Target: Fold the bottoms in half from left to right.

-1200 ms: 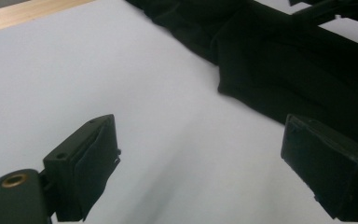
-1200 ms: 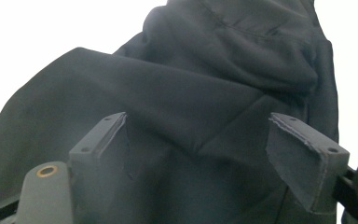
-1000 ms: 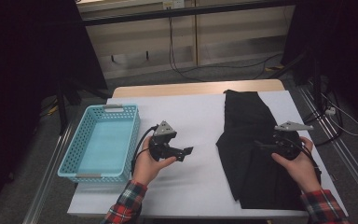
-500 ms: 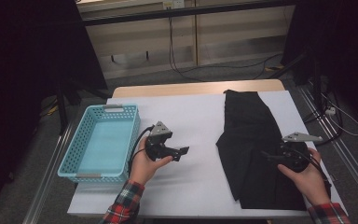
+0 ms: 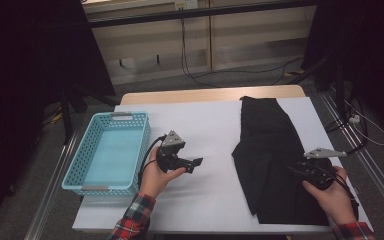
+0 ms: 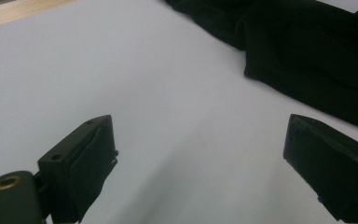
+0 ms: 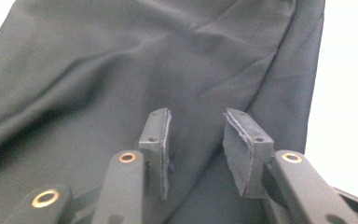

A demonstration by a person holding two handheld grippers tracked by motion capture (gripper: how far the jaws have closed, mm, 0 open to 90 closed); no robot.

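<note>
- Risk: the right gripper (image 7: 196, 140) may pinch one layer of the black garment (image 5: 275, 165) only. Cause: its jaws have just been closing over a loose ridge of fabric, with a gap still between them and no firm pinch showing.
- Risk: the folded cloth could drag and unfold if lifted from the right side alone.
- Garment location: at 3 o'clock on the white table (image 5: 205, 120), well apart from the turquoise basket (image 5: 80, 170) at 9 o'clock.
- Right hand (image 5: 332, 195): low over the garment's near right edge, gripper aimed toward 10 o'clock.
- Left gripper (image 5: 192, 162): jaws wide apart, empty, held just above bare table, pointing at 3 o'clock.
</note>
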